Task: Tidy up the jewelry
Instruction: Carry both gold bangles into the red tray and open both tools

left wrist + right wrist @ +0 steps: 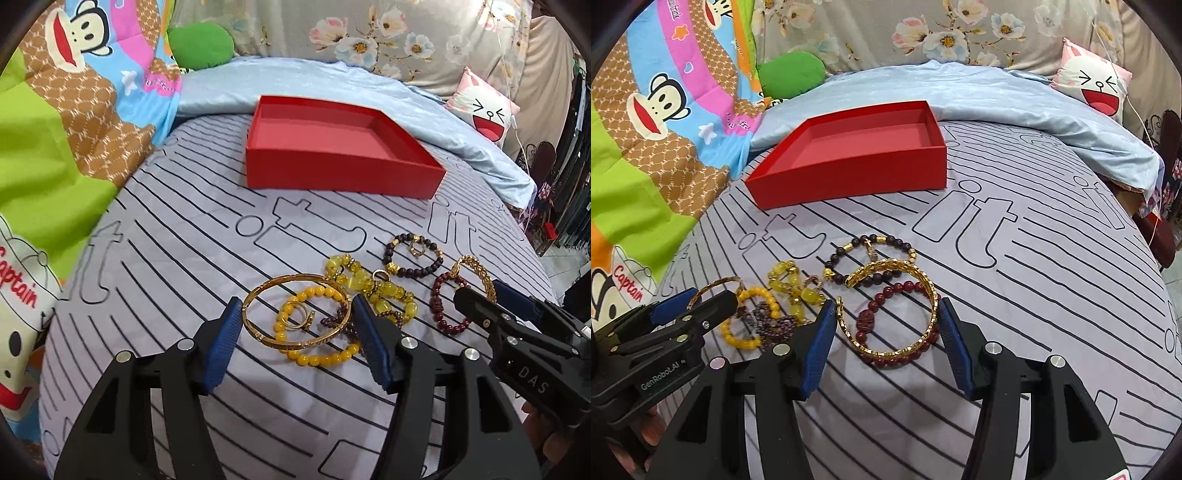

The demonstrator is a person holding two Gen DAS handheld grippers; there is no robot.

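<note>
An open red box, nothing in it, sits at the far side of the striped bedsheet. Nearer lies a heap of bracelets. My left gripper is shut on a thin gold bangle, its blue pads touching both sides. Inside that ring lie a gold ring and a yellow bead bracelet. My right gripper is shut on a gold cuff, over a dark red bead bracelet. A black bead bracelet and a yellow crystal bracelet lie between.
A light blue blanket is bunched behind the box. A cartoon quilt rises on the left, with a green cushion by it. A laughing-face pillow sits at the back right. The bed edge drops off at the right.
</note>
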